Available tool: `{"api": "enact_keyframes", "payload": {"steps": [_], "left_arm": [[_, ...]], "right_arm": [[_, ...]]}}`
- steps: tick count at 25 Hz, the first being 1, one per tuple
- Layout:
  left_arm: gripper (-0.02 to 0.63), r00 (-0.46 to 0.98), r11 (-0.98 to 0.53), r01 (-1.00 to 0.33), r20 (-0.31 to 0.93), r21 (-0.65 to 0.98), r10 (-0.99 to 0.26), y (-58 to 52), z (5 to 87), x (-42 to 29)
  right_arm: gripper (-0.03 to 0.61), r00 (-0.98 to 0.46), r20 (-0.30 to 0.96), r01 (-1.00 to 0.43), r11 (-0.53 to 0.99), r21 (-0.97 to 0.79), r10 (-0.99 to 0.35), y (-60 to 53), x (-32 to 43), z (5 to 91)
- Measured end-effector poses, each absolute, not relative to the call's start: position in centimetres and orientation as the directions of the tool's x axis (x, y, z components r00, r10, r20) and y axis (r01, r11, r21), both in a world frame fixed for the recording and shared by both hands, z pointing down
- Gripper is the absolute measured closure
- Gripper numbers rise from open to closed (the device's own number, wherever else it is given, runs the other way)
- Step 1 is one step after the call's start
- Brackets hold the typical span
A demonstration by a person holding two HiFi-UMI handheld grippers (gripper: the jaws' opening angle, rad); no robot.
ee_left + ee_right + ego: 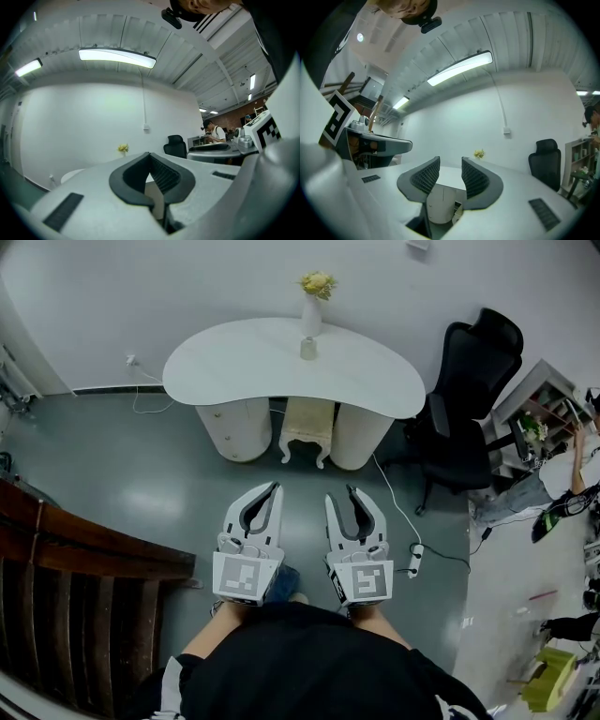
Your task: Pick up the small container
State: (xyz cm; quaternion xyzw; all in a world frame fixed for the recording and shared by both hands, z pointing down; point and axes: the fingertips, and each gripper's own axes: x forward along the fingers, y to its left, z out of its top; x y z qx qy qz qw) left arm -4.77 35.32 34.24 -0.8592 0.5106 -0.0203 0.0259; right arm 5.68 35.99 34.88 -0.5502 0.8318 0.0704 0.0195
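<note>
From above, a white kidney-shaped table point(225, 362) sits at the upper centre of the frame, with grey floor point(122, 474) between it and me. The small container point(307, 349) stands on the table's middle, toward the far edge. It is a pale little jar, upright, with its long axis running up and down and its mouth facing up. I cannot tell what is inside it. Just behind it, at the top of the frame, a white vase point(310, 315) stands upright too, holding yellow flowers point(317, 283). The jar and vase are just beside each other; I cannot tell whether they touch.

My two tongs are low in the frame, side by side, both pointing up the picture toward the table and well apart from the jar. My left tongs point(274, 489) are clenched, the tips meeting with nothing between them. My right tongs point(342, 495) are released, with a clear gap between the ribbed pads; only the distant table shows through it.

A black office chair point(473, 390) stands at the right end of the table.
</note>
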Motion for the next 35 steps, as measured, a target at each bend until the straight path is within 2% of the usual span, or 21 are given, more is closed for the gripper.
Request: {"api": "enact_keyframes", "payload": {"steps": [12, 25, 35], "left_arm": [[0.606, 0.517, -0.518, -0.853, 0.032, -0.067, -0.856, 25.0, 35.4, -6.3], [0.606, 0.591, -0.592, -0.803, 0.039, -0.066, -0.806, 12.7, 35.4, -8.2], [0.606, 0.621, -0.623, -0.781, 0.053, -0.044, -0.782, 7.9, 36.1, -8.7]], "right_arm": [[0.339, -0.325, -0.094, -0.944, 0.316, 0.094, -0.941, 25.6, 4.7, 36.7], [0.327, -0.234, -0.064, -0.969, 0.228, 0.091, -0.970, 13.8, 2.8, 37.5], [0.327, -0.191, -0.043, -0.978, 0.187, 0.088, -0.981, 8.9, 2.5, 37.8]]}}
